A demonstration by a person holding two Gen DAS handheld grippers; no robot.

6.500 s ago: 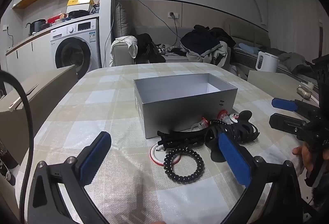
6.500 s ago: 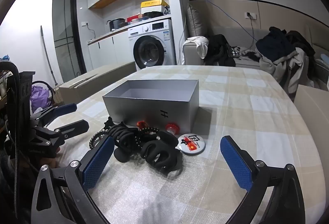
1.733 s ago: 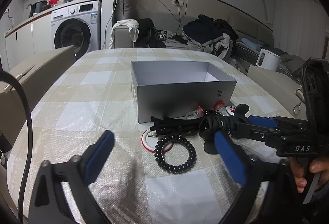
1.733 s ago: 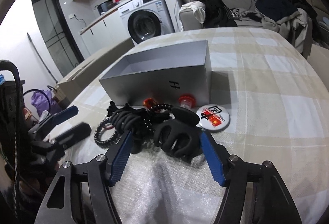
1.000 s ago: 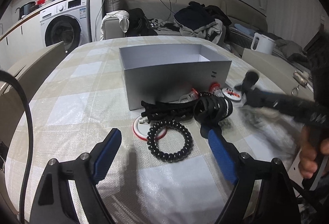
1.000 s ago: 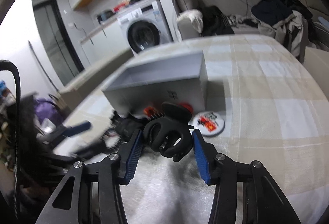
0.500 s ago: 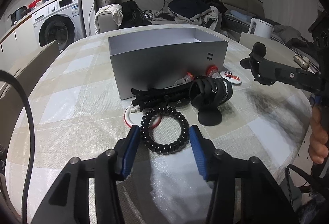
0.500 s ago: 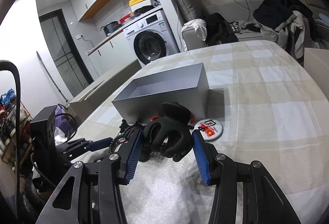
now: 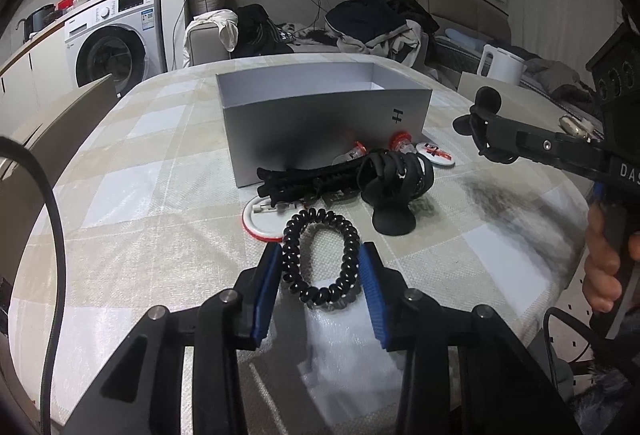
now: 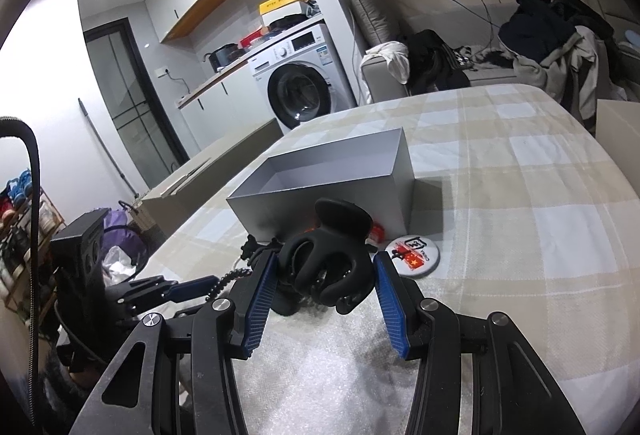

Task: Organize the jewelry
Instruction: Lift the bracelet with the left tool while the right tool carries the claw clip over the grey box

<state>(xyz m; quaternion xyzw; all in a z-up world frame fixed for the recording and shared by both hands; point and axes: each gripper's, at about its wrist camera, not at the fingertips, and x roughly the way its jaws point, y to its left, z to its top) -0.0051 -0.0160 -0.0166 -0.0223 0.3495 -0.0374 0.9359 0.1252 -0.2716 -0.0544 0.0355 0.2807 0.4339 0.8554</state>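
An open grey box (image 9: 320, 115) stands mid-table; it also shows in the right wrist view (image 10: 332, 191). My left gripper (image 9: 320, 275) is shut on a black spiral hair tie (image 9: 320, 255) lying on the cloth. My right gripper (image 10: 324, 287) is shut on a black claw clip (image 10: 328, 251) and holds it above the table, right of the box in the left wrist view (image 9: 484, 123). In front of the box lie another black claw clip (image 9: 396, 179), a long black clip (image 9: 304, 183), a white-and-red disc (image 9: 260, 219) and a round badge (image 10: 412, 255).
The table has a checked cloth (image 9: 140, 163). A cardboard box (image 9: 40, 123) stands off its left edge, another (image 10: 616, 123) off the right. Behind are a washing machine (image 10: 300, 75), a sofa with clothes (image 9: 372, 23) and a white kettle (image 9: 500, 63).
My left gripper has closed further onto the spiral hair tie. My right gripper has lifted the claw clip a little higher, still shut on it.
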